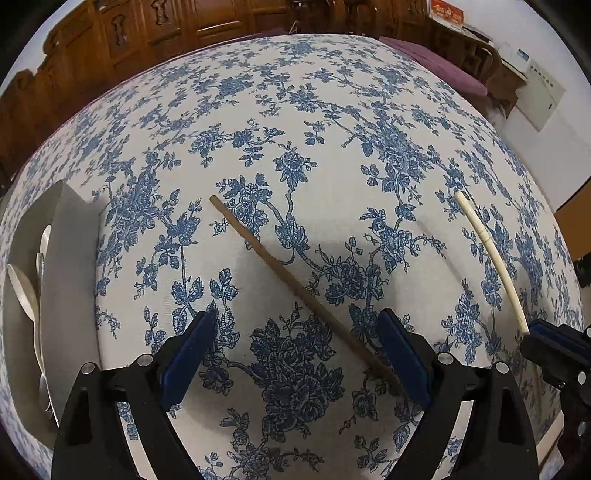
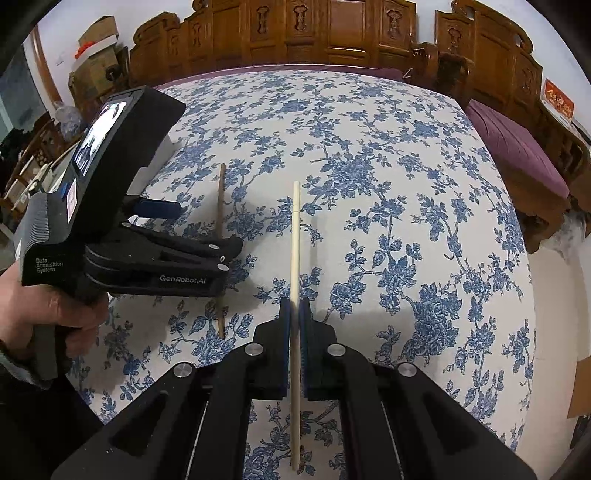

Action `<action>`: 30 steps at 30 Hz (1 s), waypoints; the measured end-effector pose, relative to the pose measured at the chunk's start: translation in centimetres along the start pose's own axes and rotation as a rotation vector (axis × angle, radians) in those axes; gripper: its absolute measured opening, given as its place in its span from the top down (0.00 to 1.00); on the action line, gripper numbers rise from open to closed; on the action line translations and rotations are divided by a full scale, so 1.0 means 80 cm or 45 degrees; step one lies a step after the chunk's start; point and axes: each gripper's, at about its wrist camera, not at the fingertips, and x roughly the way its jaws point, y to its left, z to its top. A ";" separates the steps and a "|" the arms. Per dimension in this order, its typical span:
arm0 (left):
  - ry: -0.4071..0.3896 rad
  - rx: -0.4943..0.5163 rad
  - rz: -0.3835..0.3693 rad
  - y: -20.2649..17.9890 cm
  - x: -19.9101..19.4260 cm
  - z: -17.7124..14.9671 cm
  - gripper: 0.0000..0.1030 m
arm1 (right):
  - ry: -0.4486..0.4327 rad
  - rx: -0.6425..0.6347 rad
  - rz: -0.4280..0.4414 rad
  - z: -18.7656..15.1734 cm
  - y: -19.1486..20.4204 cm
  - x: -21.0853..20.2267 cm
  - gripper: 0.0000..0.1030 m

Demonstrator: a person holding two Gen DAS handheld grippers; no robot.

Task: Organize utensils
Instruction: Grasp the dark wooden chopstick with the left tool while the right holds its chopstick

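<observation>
A brown wooden chopstick [image 1: 295, 280] lies on the floral tablecloth, its near end between the fingers of my open left gripper [image 1: 295, 354]; it also shows in the right wrist view [image 2: 221, 206], partly under the left gripper [image 2: 192, 221]. My right gripper [image 2: 294, 314] is shut on a cream chopstick [image 2: 295, 236], which points away from me just above the cloth. In the left wrist view the cream chopstick [image 1: 491, 258] runs to the right gripper [image 1: 543, 332] at the right edge.
A grey utensil tray [image 1: 70, 266] with several metal spoons [image 1: 26, 291] stands at the table's left edge. The blue floral tablecloth [image 2: 388, 192] covers the table. Carved wooden furniture [image 2: 332, 33] and a purple cushion [image 2: 517, 151] lie beyond it.
</observation>
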 end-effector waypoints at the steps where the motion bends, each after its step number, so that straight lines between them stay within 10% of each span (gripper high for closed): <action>1: -0.004 0.005 -0.003 0.000 -0.001 -0.001 0.21 | 0.000 0.001 0.001 0.000 0.001 0.000 0.94; 13: 0.001 -0.013 -0.066 0.035 -0.014 -0.003 0.94 | 0.003 -0.014 0.007 0.004 0.023 0.001 0.94; 30: 0.000 -0.030 -0.193 0.064 -0.039 -0.025 0.96 | 0.007 -0.035 0.000 0.011 0.057 0.000 0.94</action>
